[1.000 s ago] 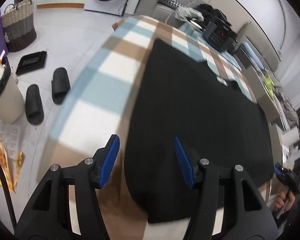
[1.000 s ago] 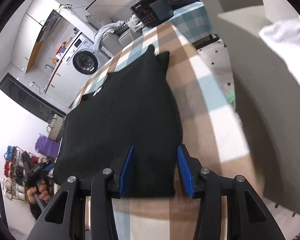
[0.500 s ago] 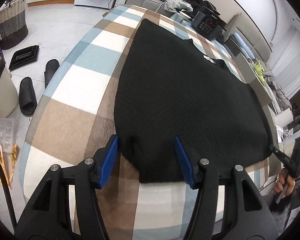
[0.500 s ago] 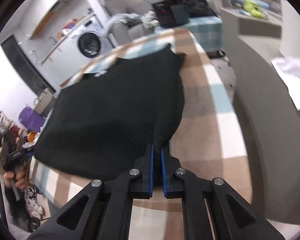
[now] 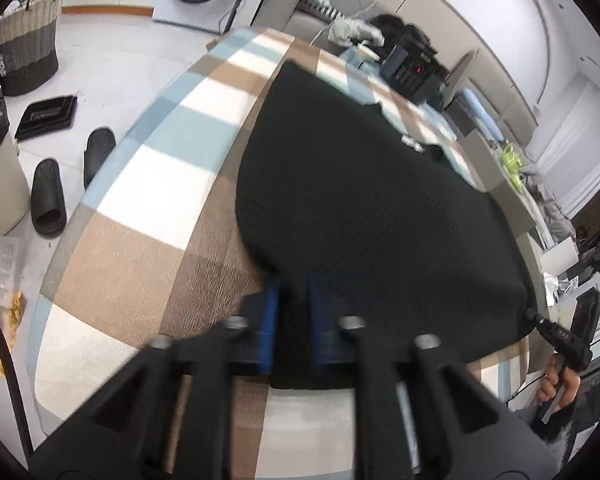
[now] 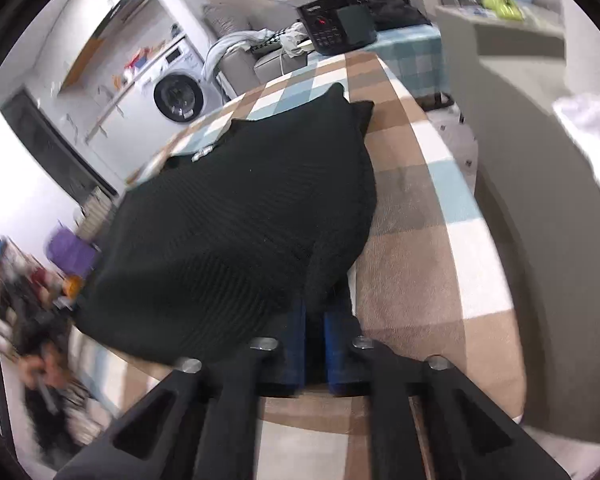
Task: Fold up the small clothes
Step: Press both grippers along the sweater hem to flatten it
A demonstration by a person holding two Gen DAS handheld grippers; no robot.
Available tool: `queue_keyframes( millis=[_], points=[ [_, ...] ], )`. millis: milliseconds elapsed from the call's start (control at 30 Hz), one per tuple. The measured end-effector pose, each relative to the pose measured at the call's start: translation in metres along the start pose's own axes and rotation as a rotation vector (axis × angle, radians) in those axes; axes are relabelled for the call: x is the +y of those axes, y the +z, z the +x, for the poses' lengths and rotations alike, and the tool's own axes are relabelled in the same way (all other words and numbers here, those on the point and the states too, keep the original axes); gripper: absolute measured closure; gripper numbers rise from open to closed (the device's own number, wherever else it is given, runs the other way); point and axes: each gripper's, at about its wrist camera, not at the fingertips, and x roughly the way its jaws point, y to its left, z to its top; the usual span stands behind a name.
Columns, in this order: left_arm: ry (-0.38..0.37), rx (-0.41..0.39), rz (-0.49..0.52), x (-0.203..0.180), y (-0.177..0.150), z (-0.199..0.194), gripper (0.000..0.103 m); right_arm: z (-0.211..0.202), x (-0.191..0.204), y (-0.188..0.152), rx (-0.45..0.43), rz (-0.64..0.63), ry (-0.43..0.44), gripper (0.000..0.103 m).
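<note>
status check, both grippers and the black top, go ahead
Left gripper shut on black knit top hem corner. Right gripper shut on opposite corner. Top flat on checked table. Nothing in the way.

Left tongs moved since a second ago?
Yes. The left tongs slid forward over the checked tablecloth onto the near corner of the black garment and shut on it.

The left gripper (image 5: 291, 300) sits at the lower centre of the left wrist view, angled downward, its blue pads (image 5: 269, 320) pinched together on a fold of the black garment (image 5: 360, 208). The right gripper (image 6: 314, 336), lower centre of the right wrist view, likewise tilts down with its jaws clamped on the garment's edge. A hand (image 5: 556, 384) grips its handle at the lower right.
</note>
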Motion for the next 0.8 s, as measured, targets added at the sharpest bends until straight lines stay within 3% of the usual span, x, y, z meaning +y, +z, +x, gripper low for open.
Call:
queue_keyframes(
  millis=[100,233,333,400,467,567,633,700,800],
  points=[
    [0.009,-0.030,0.046,-0.008,0.000,-0.014,0.098,-0.010,0.003,0.002,-0.015,-0.006,-0.012,0.097],
    [0.030,0.003,0.060,-0.003,-0.005,-0.014,0.098,0.000,-0.013,-0.010,0.094,0.042,-0.038,0.097],
    [0.052,0.026,0.042,0.003,-0.009,-0.007,0.097,-0.002,-0.003,-0.014,0.075,-0.015,-0.072,0.096],
    [0.100,0.035,0.027,0.004,-0.009,-0.008,0.083,-0.010,0.000,-0.011,0.057,-0.020,-0.109,0.090],
    [0.136,0.021,0.014,0.007,-0.005,-0.014,0.075,-0.022,0.001,-0.008,0.016,-0.011,-0.144,0.088],
    [0.175,-0.031,0.018,0.008,0.000,-0.031,0.074,-0.049,0.009,0.000,-0.095,-0.021,-0.178,0.086],
    [0.199,-0.069,0.046,0.001,0.002,-0.043,0.071,-0.062,0.023,0.004,-0.161,-0.050,-0.143,0.077],
    [0.193,-0.100,0.073,-0.008,0.003,-0.051,0.058,-0.061,0.040,0.007,-0.173,-0.079,-0.120,0.061],
    [0.147,-0.130,0.130,-0.032,0.004,-0.051,0.047,-0.038,0.069,0.012,-0.143,-0.129,-0.065,0.060]
  ],
)
